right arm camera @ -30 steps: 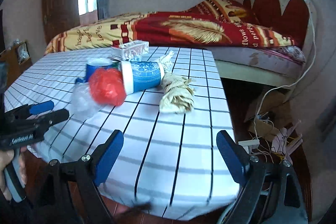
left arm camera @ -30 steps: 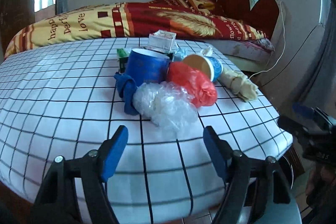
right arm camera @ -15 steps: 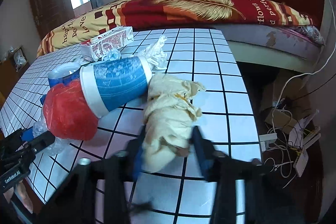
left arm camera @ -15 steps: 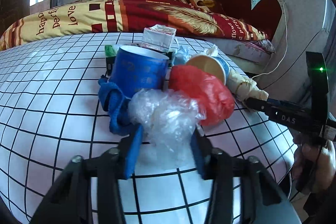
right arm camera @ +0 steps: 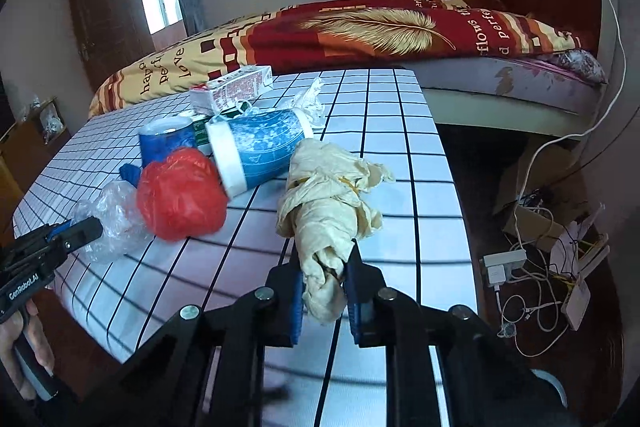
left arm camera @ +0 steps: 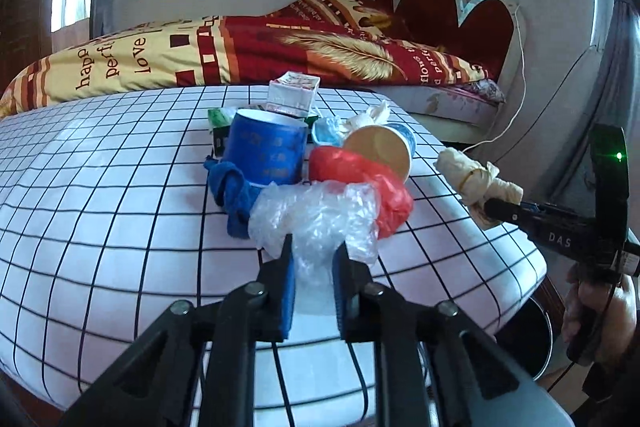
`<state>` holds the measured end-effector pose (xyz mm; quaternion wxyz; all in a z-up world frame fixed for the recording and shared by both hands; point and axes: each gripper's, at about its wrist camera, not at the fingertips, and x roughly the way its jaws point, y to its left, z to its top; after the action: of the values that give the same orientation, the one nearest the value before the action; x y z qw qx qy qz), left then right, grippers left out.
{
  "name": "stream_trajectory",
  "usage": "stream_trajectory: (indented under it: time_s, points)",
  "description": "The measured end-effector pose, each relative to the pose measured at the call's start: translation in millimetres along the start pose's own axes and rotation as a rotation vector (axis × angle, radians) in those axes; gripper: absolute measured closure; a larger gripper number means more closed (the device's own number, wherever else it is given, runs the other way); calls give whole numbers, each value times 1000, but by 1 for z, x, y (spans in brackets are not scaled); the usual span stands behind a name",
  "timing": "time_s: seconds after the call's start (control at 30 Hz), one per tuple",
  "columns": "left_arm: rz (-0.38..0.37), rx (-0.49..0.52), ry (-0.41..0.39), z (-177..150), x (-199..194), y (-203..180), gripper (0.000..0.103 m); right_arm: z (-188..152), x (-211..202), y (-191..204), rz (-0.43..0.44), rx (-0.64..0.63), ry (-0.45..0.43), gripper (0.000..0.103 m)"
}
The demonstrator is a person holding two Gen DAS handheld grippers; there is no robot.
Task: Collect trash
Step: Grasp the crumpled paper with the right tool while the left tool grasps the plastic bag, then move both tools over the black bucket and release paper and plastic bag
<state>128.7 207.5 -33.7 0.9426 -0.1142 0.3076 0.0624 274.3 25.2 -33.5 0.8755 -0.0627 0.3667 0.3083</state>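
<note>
Both grabs are made: the left tool [left arm camera: 313, 267] pinches the clear plastic bag [left arm camera: 316, 219], the right tool [right arm camera: 325, 291] clamps the beige wad [right arm camera: 326, 211]; next, lift both clear of the tabletop [right arm camera: 400, 147]

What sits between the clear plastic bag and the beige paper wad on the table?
The red plastic bag, touching the clear plastic bag; bare checked tablecloth separates it from the beige paper wad. The right wrist view shows this best.

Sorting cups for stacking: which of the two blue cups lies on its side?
The white-rimmed paper cup beside the red bag lies tipped, mouth sideways; the darker blue cup stands upright.
</note>
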Motion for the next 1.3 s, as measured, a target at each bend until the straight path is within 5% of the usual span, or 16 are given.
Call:
stream_trajectory:
  time_s: [0.43, 0.83, 1.3]
  points:
    - [-39, 18, -73, -4, -38, -17, 90, -24, -67, 6, 0, -24, -79, 84]
    - [-169, 156, -36, -12, -30, -105, 90, -66, -140, -44, -81, 36, -124, 84]
    - [-318, 299, 30, -29, -9, -208, 90, -118, -168, -124, -195, 185, -92, 84]
